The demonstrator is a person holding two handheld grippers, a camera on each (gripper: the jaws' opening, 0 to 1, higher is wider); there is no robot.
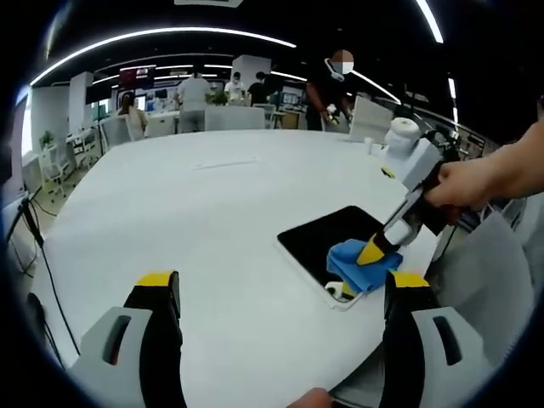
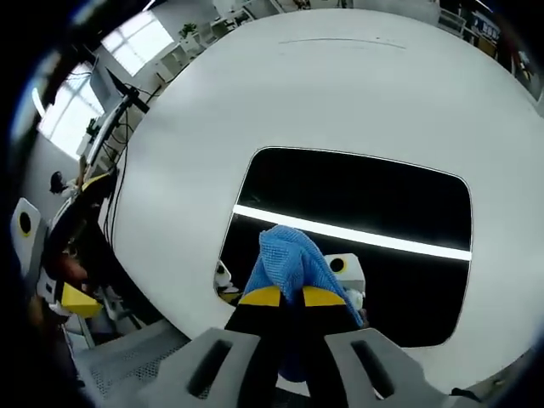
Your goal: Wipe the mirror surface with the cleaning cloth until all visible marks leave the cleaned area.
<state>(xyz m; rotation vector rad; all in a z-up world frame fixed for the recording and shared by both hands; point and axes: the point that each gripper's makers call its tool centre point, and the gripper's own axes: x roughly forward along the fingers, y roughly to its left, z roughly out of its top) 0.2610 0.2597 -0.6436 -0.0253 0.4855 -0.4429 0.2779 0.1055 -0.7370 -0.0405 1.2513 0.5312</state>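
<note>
Right gripper clamped tight on the bunched blue cleaning cloth, pressed onto the near edge of the mirror, with the dark glossy rounded rectangle stretching ahead and sideways, long axis across the jaws. Left gripper held wide apart, grasping nothing, hovering over the matte white table, mirror well off to its right.

The left gripper view looks from low over the near edge of the round white table, facing across it toward the far office, and takes in the mirror from some way off at its right. The right gripper view sits close above the mirror, tilted steeply down. Both views share the mirror, the blue cloth and the surrounding tabletop.
</note>
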